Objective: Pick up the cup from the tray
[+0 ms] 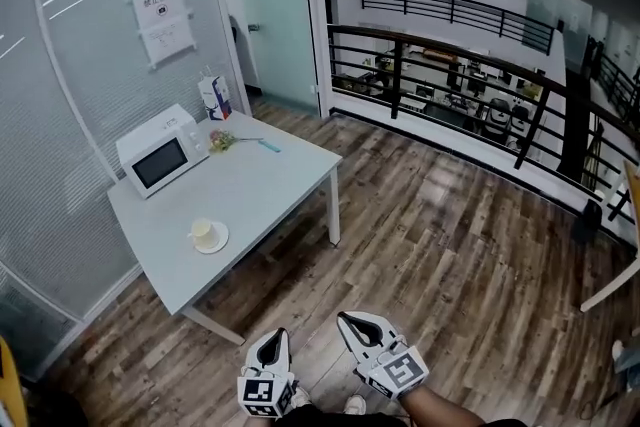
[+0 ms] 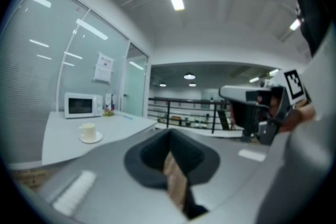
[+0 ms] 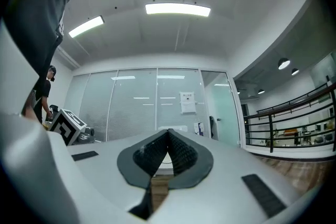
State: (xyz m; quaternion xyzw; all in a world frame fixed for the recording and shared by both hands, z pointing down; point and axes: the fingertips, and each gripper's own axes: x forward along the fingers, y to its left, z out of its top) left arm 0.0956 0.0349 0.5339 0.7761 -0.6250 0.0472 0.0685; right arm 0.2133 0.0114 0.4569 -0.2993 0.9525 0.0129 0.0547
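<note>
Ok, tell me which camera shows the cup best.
The head view: the cup sits in the open on its saucer on the table, seen from above. The left gripper view shows it side-on, small and far off. The right gripper view does not show it.

1. Left gripper (image 1: 277, 335): was held low, jaws pressed together, nothing between them.
2. Right gripper (image 1: 345, 319): sat just beside it, jaws likewise together and empty.
3. Right forearm (image 1: 445, 405): bare, entered from the lower edge.
</note>
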